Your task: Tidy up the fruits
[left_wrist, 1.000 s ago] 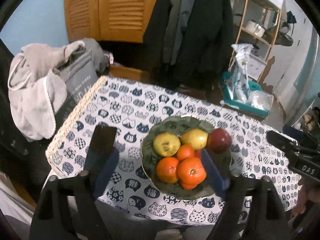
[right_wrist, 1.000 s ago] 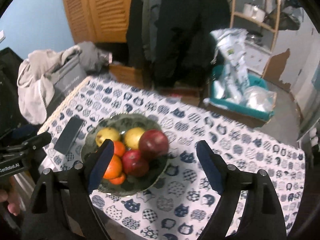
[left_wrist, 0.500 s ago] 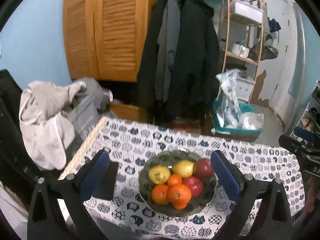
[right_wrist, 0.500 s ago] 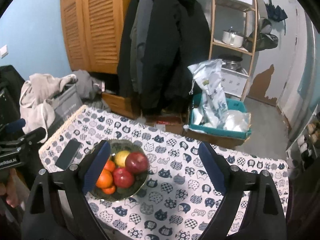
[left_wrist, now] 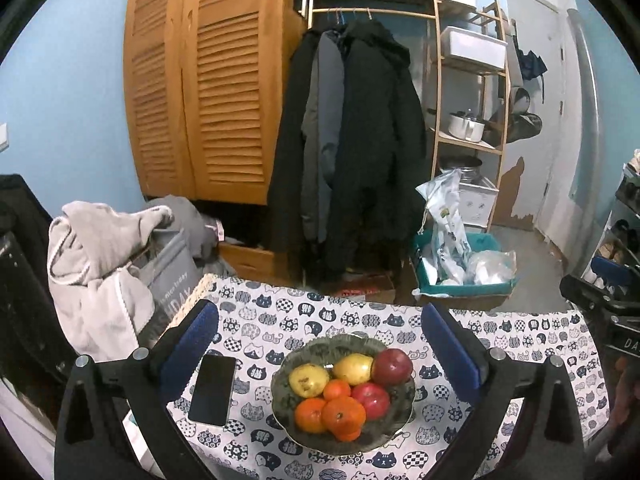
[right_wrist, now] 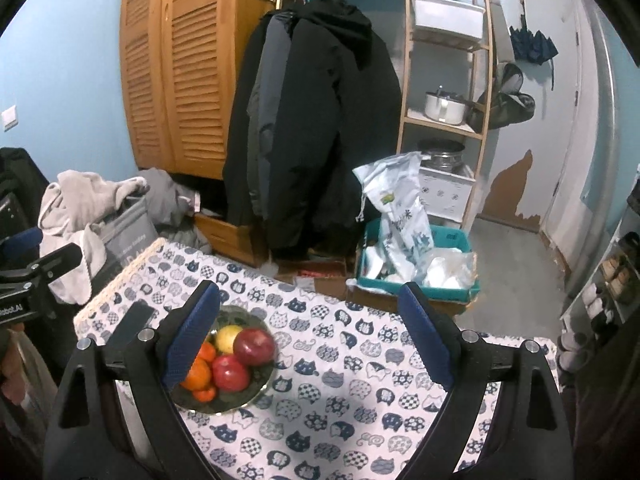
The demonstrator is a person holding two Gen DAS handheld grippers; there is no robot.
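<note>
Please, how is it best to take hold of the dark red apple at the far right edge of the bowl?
The dark red apple sits highest, at the rim of the bowl. I would come from above with the open right gripper, its fingers closing across the apple's widest middle. One finger would go outside the rim, the other into the gap beside the yellow fruit, probably disturbing nothing.

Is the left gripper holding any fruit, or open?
Open and empty: the left gripper has its jaws spread wide, with all fruit lying in the bowl.

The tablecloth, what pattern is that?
White tablecloth printed with dark blue cartoon cat heads; clearest in the left wrist view.
</note>
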